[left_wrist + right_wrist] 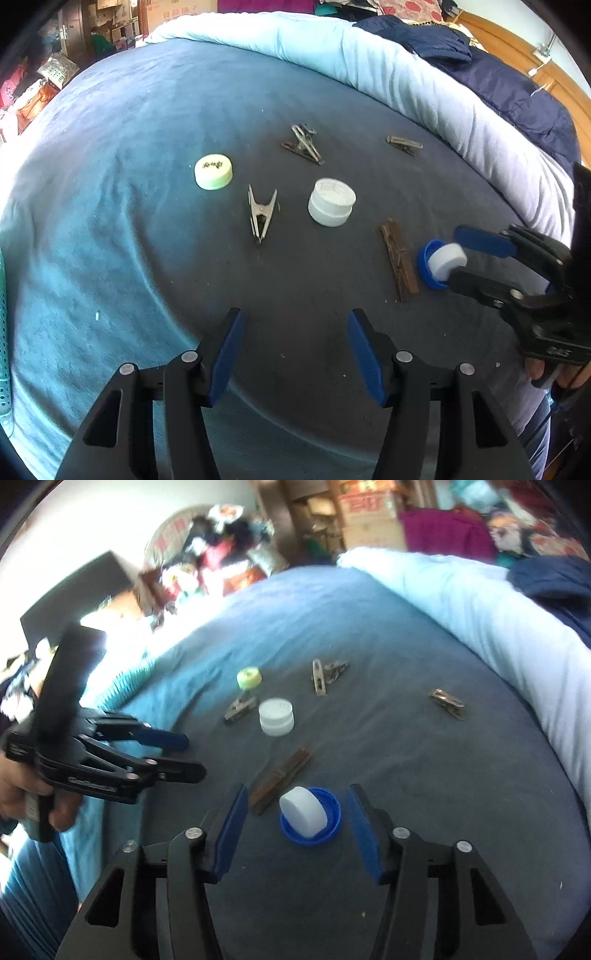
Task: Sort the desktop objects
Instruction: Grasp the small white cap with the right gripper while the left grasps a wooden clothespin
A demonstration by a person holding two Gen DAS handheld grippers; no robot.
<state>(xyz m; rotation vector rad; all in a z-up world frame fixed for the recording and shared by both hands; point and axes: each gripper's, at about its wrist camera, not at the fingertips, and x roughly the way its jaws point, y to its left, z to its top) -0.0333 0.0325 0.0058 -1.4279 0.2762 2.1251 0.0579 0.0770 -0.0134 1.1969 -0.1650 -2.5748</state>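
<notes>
On the dark blue bedspread (147, 155) lie caps and clothespins. A small white cap (303, 811) leans tilted inside a blue cap (330, 819), just in front of my open right gripper (295, 801), between its fingers but not touched. In the left wrist view they sit at the right: the white cap (447, 260), the blue cap (424, 258), the right gripper (456, 254). My left gripper (295, 325) is open and empty above bare cloth. A brown wooden clothespin (399, 260) lies beside the caps. A large white cap (331, 206), a green cap (213, 171) and metal clips (261, 213) lie farther off.
Two more clips lie toward the back (304, 144) (404, 145). A rolled pale blue quilt (406, 85) borders the far and right side, with a navy jacket (498, 81) behind it. Room clutter and boxes (369, 517) stand beyond the bed.
</notes>
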